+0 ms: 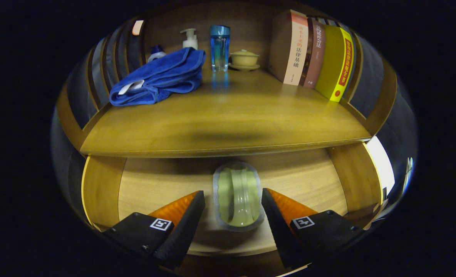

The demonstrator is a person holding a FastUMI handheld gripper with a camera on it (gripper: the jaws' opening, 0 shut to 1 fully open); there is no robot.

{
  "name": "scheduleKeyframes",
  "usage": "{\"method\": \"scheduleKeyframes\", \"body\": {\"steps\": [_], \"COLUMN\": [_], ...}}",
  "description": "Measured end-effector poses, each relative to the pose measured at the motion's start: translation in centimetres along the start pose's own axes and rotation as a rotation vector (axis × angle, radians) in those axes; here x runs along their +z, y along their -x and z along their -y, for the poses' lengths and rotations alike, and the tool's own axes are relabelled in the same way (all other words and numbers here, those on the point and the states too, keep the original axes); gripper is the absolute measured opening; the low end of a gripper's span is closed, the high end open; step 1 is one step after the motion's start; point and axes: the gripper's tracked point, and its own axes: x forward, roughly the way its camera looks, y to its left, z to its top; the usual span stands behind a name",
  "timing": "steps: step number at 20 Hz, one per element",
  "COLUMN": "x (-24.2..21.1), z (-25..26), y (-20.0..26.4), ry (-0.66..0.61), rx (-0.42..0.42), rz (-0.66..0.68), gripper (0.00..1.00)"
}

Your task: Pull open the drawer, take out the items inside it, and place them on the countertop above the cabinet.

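The tongs (233, 215) stood wide open, holding nothing, their fingers on either side of a pale green packet (237, 196) that lay flat in the open drawer (155, 184), no finger touching it. To lift it cleanly, I judged they should close evenly on its long edges, then draw back before rising, since the countertop (228, 115) overhung the packet. Beyond the packet on that top sat a blue towel (158, 77), a glass (220, 46), a bowl (244, 58) and books (316, 54).
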Motion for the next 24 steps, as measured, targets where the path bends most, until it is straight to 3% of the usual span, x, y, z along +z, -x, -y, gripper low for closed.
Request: {"method": "scheduleKeyframes", "body": {"steps": [4, 8, 14, 19, 24], "x": [-1.0, -1.0, -2.1, -1.4, -1.3], "z": [-0.3, -1.1, -1.2, -0.3, 0.5], "y": [-0.4, -0.7, -1.9, -1.1, 1.2], "ry": [0.021, 0.077, 0.116, 0.090, 0.053], "rx": [0.007, 0.036, 0.052, 0.062, 0.085], "rz": [-0.066, -0.116, -0.193, -0.167, -0.132], "gripper": [0.96, 0.87, 0.86, 0.30, 0.25]}}
